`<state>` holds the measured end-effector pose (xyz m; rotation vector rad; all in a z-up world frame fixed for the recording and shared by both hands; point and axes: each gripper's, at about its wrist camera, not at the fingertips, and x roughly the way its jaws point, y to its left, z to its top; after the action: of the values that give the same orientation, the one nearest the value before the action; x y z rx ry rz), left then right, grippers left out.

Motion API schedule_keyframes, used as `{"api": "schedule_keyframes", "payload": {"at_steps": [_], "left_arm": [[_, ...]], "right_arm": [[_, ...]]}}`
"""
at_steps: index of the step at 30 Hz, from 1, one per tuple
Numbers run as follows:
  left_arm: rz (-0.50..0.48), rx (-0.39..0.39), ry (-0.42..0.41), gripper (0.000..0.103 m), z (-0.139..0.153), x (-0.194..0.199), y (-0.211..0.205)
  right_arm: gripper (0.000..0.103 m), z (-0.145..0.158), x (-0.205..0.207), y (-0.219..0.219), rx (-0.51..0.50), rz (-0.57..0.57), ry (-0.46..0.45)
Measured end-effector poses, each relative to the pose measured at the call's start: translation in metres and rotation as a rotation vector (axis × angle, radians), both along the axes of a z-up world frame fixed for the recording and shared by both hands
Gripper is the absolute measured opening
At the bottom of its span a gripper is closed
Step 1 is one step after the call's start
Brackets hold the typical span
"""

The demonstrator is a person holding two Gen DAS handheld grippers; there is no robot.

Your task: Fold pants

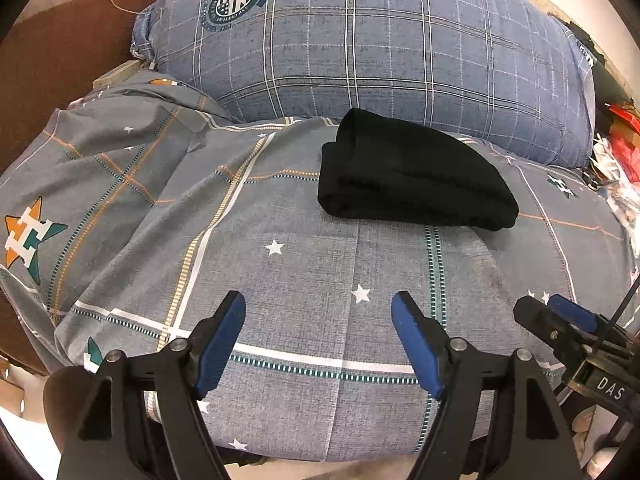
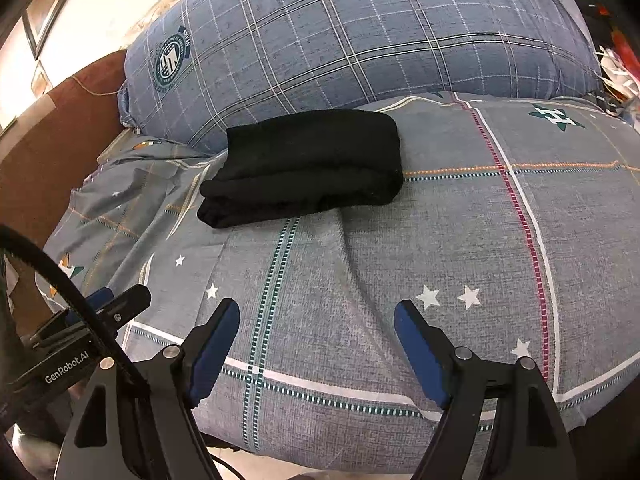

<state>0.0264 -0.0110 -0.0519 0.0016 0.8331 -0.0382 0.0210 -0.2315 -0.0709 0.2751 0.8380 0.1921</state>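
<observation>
The black pants (image 1: pixel 412 176) lie folded into a compact stack on the grey star-print bed cover (image 1: pixel 280 280), just in front of the pillow. They also show in the right wrist view (image 2: pixel 308 168). My left gripper (image 1: pixel 318 312) is open and empty, held low over the cover well short of the pants. My right gripper (image 2: pixel 316 316) is open and empty too, near the bed's front edge. The right gripper shows at the right edge of the left wrist view (image 1: pixel 560 320). The left gripper shows at the left edge of the right wrist view (image 2: pixel 116 304).
A large blue plaid pillow (image 1: pixel 360 40) lies behind the pants. A brown headboard (image 1: pixel 52 48) stands at the left. Red and white clutter (image 1: pixel 616 148) sits off the bed's right side. The cover is wrinkled at the left (image 1: pixel 120 184).
</observation>
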Motion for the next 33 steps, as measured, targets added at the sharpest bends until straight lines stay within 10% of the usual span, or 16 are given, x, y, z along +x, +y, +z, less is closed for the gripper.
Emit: {"api": "schedule_keyframes", "payload": {"at_steps": [12, 22, 33], "left_arm": [[-0.008, -0.016, 0.024, 0.075, -0.005, 0.001, -0.001], [-0.059, -0.289, 0.081, 0.075, 0.003, 0.056, 0.025], [-0.121, -0.411, 0.055, 0.054, -0.005, 0.141, 0.014]], "right_arm": [[0.085, -0.006, 0.0, 0.008, -0.025, 0.021, 0.008], [0.085, 0.007, 0.023, -0.007, -0.002, 0.049, 0.003], [0.081, 0.074, 0.207, 0.057, -0.058, 0.367, 0.12]]}}
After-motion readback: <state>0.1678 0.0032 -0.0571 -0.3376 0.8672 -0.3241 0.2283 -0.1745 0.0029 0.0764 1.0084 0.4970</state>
